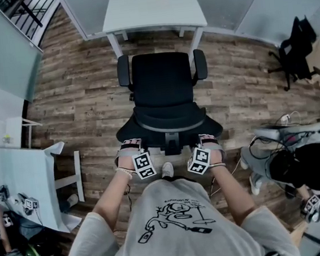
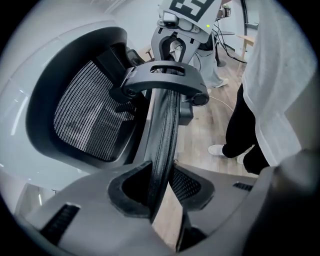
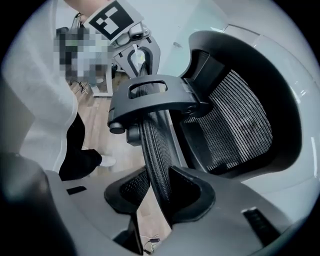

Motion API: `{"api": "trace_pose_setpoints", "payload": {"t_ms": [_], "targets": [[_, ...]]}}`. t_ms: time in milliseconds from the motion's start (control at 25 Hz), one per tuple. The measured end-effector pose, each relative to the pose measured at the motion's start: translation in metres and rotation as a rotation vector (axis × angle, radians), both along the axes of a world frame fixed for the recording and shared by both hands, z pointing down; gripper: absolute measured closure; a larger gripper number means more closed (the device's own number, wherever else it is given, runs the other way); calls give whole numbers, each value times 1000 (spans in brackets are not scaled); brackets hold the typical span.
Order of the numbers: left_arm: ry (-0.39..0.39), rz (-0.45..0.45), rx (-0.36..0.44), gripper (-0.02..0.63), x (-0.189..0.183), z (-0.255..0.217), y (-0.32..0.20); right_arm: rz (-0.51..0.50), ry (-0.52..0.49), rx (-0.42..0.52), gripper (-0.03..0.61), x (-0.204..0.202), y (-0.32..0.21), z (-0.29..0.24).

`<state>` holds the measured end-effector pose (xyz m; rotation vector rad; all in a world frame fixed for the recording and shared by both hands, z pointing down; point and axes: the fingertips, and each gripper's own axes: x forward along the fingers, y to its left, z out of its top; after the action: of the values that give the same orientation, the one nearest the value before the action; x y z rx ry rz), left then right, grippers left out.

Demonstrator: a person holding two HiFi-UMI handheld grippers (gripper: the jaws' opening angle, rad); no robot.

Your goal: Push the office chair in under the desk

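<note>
Both pinching the office chair's [image 1: 162, 84] backrest [image 1: 168, 123], my left gripper [image 1: 131, 147] and right gripper [image 1: 207, 141] should push evenly toward the surface [image 1: 153, 11].

On your right a second black chair [image 1: 295, 48] stands on the plank floor [image 1: 83, 104]; nearer you, a person [image 1: 307, 166] beside cables [image 1: 257, 145]; at your left a white table [image 1: 16, 168] carries small clutter.

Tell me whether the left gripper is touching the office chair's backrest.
Touching. The left gripper view shows the backrest rim running between the left gripper's jaws and lying against one pad, with no gap there.
</note>
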<state>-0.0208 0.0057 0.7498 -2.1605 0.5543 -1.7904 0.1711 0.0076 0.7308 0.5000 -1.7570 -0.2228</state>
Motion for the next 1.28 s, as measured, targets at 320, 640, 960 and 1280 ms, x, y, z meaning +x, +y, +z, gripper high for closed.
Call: {"api": "trace_pose_setpoints", "payload": {"t_ms": [320, 640, 960, 1280], "targets": [[-1, -31, -2, 503, 6, 2, -36, -9, 16, 18, 433, 6, -37, 3], [-1, -42, 7, 503, 13, 2, -68, -15, 28, 27, 433, 13, -73, 5], [-2, -38, 8, 500, 12, 1, -104, -6, 34, 30, 433, 13, -107, 4], [0, -33, 11, 500, 10, 3, -141, 2, 39, 22, 433, 10, -146, 7]]}}
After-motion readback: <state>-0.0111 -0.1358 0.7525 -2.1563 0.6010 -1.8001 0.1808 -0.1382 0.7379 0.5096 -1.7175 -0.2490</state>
